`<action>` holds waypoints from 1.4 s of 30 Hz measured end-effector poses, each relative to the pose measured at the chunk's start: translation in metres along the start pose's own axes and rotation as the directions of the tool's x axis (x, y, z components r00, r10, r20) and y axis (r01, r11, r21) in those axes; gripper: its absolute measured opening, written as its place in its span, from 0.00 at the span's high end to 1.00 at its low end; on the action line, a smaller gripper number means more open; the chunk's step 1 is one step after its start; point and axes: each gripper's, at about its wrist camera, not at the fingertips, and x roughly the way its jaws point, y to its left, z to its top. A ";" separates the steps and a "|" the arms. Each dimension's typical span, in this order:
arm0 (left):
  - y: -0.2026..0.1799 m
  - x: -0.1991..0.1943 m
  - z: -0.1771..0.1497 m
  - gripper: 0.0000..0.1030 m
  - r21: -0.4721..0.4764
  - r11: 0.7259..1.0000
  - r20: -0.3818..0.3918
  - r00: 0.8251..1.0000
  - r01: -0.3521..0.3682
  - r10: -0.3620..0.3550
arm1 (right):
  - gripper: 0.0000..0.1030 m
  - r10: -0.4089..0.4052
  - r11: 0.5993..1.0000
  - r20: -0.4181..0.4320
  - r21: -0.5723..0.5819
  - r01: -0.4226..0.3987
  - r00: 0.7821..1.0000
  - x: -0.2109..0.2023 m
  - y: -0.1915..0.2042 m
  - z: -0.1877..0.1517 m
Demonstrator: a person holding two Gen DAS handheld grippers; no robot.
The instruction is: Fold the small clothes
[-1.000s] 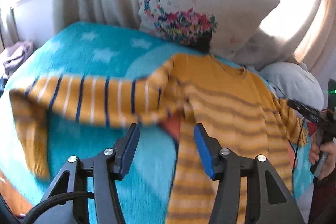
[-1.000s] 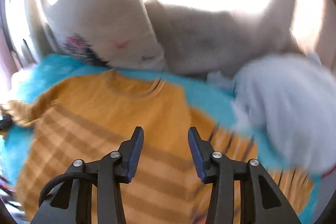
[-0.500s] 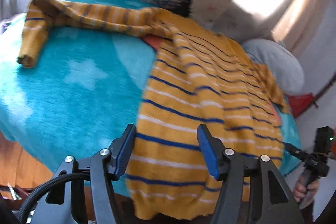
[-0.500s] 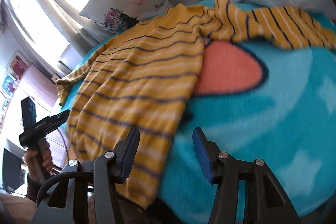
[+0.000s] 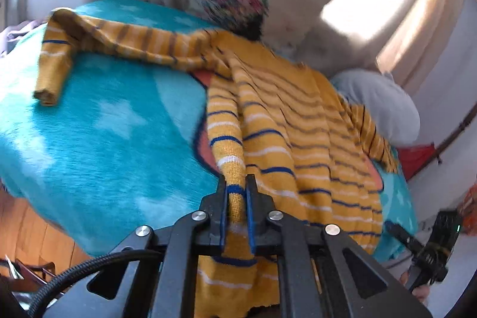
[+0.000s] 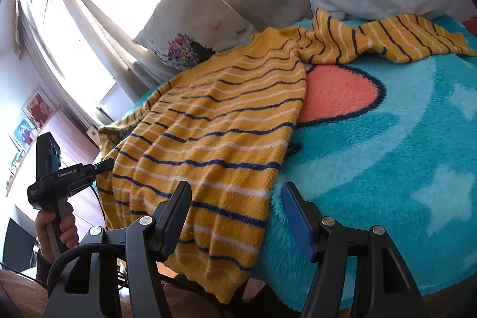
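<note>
Your sweater (image 6: 214, 121): mustard yellow, navy and white stripes. Blanket (image 6: 387, 145): fuzzy turquoise, pale stars, coral patch outlined dark. Pillow (image 6: 190, 29): white, multicoloured floral print.

Both wrist cameras are looking close along their fingers, sharing the mustard striped knit sweater (image 5: 298, 139) (image 6: 214, 133) between them.

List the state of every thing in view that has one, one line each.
Yellow knit sweater with blue and white stripes: spread on the bed, hem hanging over the edge, left side pinched into a ridge.
Left gripper: shut on the sweater's left hem edge.
Right gripper: open, poised at the hem's right corner.
Sweater sleeves: both unfolded, stretched outward.
Fluffy teal star-patterned blanket: spread under the sweater.
</note>
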 end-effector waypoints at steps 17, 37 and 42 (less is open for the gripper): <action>0.018 -0.006 -0.007 0.92 -0.110 0.994 -0.012 1.000 -0.023 0.022 | 0.95 -0.044 0.992 -0.069 -0.117 0.035 0.997 0.019 0.021 -0.002; 0.040 -0.048 -0.011 0.82 -0.172 0.956 0.134 0.955 -0.240 0.263 | 0.40 -0.268 0.954 0.132 0.171 0.245 0.954 -0.062 -0.089 0.061; 0.013 -0.040 0.003 0.66 -0.101 0.982 0.155 0.973 -0.159 0.173 | 0.40 -0.402 0.862 0.132 0.387 0.326 0.906 -0.063 -0.174 0.105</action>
